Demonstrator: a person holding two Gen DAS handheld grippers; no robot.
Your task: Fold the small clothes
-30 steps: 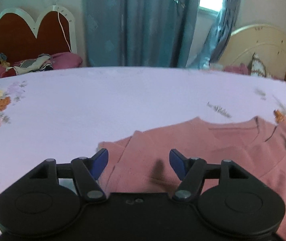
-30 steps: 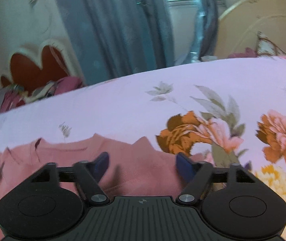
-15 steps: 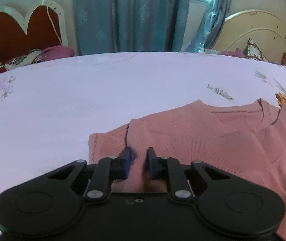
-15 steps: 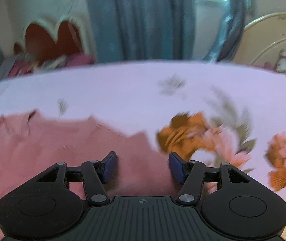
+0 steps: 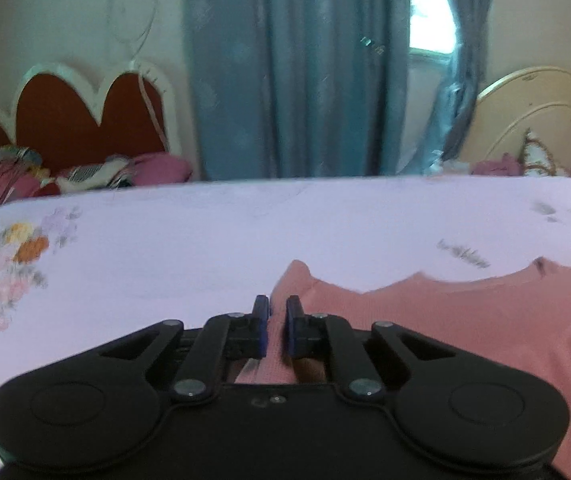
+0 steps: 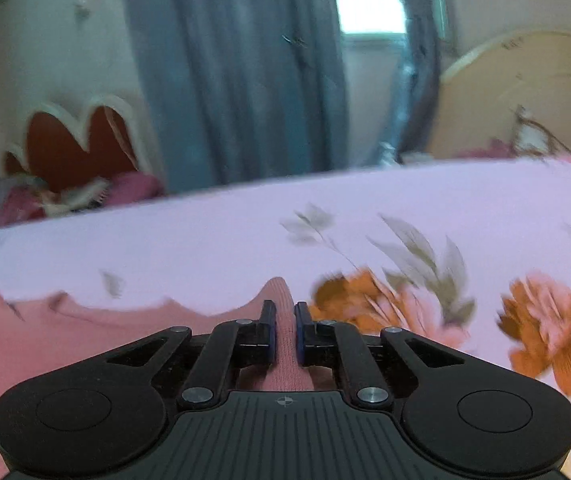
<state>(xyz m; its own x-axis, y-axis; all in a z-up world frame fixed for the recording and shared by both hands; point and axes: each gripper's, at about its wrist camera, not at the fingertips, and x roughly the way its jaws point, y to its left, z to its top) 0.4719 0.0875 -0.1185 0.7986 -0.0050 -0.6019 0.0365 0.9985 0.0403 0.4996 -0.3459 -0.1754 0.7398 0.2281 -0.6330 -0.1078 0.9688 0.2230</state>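
A small pink knit top lies on a lilac floral bedsheet. My left gripper is shut on a pinched fold of the pink top at its left side, and the cloth stands up in a peak just past the fingertips. My right gripper is shut on the pink top at its right side, with a like peak of cloth between the jaws. The cloth under both gripper bodies is hidden.
The bedsheet stretches away ahead with orange flower prints on the right. Piled clothes and a red heart-shaped headboard lie at the far left. Blue curtains and a cream headboard stand behind.
Both grippers closed on the pink top, the left first and the right after it. Both have since lifted the pinched cloth, which now stands in peaks and covers less of the sheet ahead.
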